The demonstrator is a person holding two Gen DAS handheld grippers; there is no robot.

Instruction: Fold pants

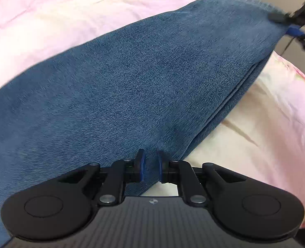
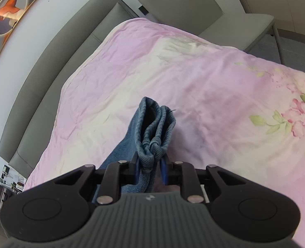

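Note:
The blue denim pants (image 1: 131, 86) are stretched out and lifted above the pink bedsheet (image 1: 49, 20). My left gripper (image 1: 150, 166) is shut on one edge of the pants, with denim pinched between its blue pads. My right gripper (image 2: 151, 166) is shut on the bunched hem layers of the pants (image 2: 154, 128), which stick up between its fingers. In the left wrist view the right gripper (image 1: 286, 23) shows at the far top right, clamped on the far corner of the denim.
The bed is covered by a pink floral sheet (image 2: 193, 78) with a grey padded headboard (image 2: 55, 57) on the left. A grey chair (image 2: 193, 6) stands beyond the far bed edge. A fish picture (image 2: 10, 10) hangs on the wall.

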